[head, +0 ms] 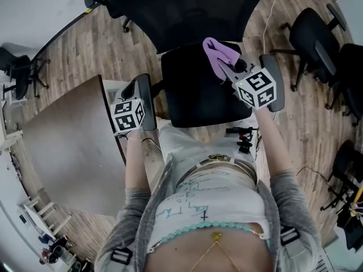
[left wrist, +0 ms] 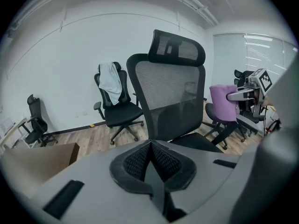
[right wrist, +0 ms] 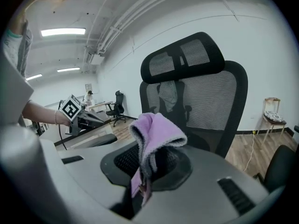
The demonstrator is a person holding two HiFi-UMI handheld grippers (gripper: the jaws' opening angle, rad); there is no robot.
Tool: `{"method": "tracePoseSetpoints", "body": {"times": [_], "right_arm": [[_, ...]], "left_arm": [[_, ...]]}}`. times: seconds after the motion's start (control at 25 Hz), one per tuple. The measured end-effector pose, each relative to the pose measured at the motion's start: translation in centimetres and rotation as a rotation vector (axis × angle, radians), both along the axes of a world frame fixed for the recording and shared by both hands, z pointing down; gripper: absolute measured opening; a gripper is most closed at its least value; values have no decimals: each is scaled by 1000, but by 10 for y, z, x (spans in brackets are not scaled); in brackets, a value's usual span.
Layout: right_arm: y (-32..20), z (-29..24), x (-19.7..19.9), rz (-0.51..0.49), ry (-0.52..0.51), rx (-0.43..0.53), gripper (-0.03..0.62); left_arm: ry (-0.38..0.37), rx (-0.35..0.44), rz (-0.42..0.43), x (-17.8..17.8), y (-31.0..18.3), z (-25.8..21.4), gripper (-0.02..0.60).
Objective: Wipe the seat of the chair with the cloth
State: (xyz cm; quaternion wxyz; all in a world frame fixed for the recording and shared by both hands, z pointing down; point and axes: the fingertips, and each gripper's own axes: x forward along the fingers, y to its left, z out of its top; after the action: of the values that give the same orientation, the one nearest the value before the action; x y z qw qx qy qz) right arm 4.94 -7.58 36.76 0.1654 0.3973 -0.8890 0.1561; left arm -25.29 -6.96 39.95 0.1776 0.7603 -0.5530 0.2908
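A black office chair faces me, its seat (head: 195, 92) in front of the mesh back (head: 187, 10). My right gripper (head: 228, 68) hangs over the seat's right rear part, shut on a purple cloth (head: 217, 54) that droops from its jaws. The right gripper view has the cloth (right wrist: 156, 134) bunched up between the jaws, with the chair back (right wrist: 201, 97) behind it. My left gripper (head: 131, 91) is beside the left armrest (head: 145, 89), apart from the seat. Its jaws (left wrist: 152, 164) are shut on nothing. From there the cloth (left wrist: 223, 101) shows at the right, past the chair back (left wrist: 168, 101).
A brown table (head: 68, 146) stands close on my left. Several other black office chairs (head: 317, 38) stand on the wooden floor at the right, one (left wrist: 114, 101) with a white garment by the wall. A small black device with cables (head: 244, 137) lies by the seat's front right.
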Motion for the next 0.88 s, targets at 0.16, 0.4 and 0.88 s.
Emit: {"method": "tracePoseSetpoints", "body": {"times": [0.16,0.4,0.88], "right_arm": [[-1,15,0,20,5,-46,48],[3,29,3,44,38,-88,48],[-7,53,0,50,73,-131,48]], "left_arm": [[-17,-53,14,-5,-12,23,11],[-93,-126,47,-10,-31,57,11],[-92,-145,48,-9,-44,81,11]]}}
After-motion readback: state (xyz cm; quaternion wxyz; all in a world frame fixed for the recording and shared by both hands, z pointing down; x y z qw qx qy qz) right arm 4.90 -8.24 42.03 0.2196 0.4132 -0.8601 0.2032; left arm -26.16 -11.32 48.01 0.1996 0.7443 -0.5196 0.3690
